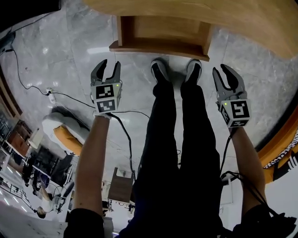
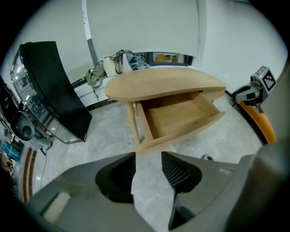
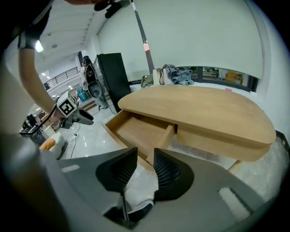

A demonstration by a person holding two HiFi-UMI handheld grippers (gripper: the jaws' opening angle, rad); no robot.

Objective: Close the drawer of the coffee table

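Note:
The wooden coffee table (image 1: 195,14) stands at the top of the head view, and its drawer (image 1: 160,32) is pulled out toward me, empty inside. My left gripper (image 1: 108,66) hangs open over the floor just left of the drawer front (image 1: 158,47), not touching it. My right gripper (image 1: 222,69) is open to the right of the drawer front, also apart from it. In the left gripper view the jaws (image 2: 148,165) gape with only floor between them, the drawer (image 2: 179,115) ahead. The right gripper view shows open jaws (image 3: 145,165) before the drawer (image 3: 140,131).
The person's two shoes (image 1: 160,69) stand directly in front of the drawer, legs between the grippers. Cables (image 1: 60,96) cross the marble floor at left, near a white and orange object (image 1: 65,130). A black cabinet (image 2: 54,86) and a pile of bags (image 2: 118,63) stand beyond the table.

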